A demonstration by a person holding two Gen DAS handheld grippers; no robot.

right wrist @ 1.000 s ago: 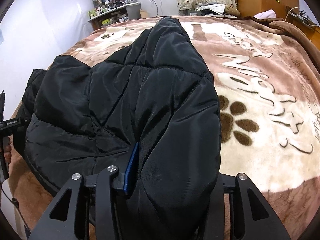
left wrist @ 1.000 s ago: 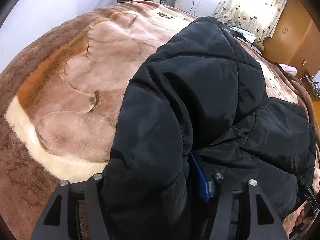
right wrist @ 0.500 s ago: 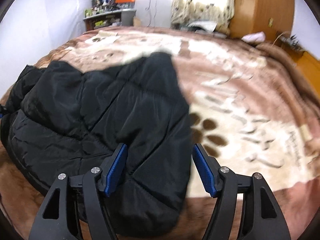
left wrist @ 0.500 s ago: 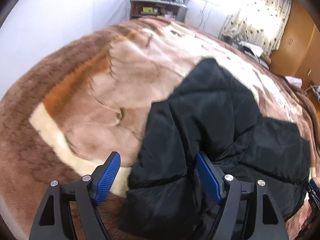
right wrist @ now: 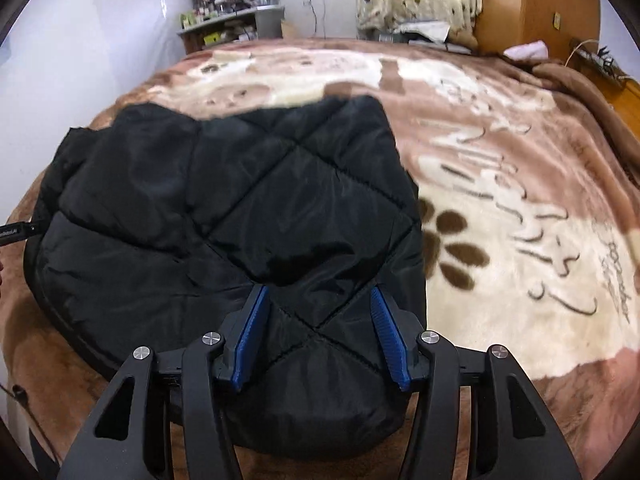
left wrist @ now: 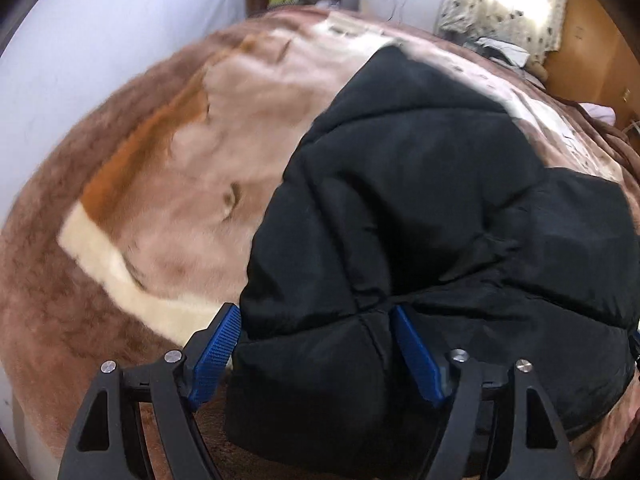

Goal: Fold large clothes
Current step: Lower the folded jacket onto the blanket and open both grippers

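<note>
A black quilted jacket [right wrist: 240, 208] lies bunched at the near edge of a brown blanket [right wrist: 500, 208], wide bare blanket beyond. Left gripper [left wrist: 316, 344] jaws spread, just opened; right gripper [right wrist: 316, 328] jaws apart, just closing, both straddling jacket folds without pinching.

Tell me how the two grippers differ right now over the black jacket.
The left gripper stands wider, one pad at the jacket's edge over the blanket. The right gripper, narrower after just closing partway, sits wholly over quilted fabric. Both are open, blue-padded, straddling a jacket fold without pinching it.
</note>
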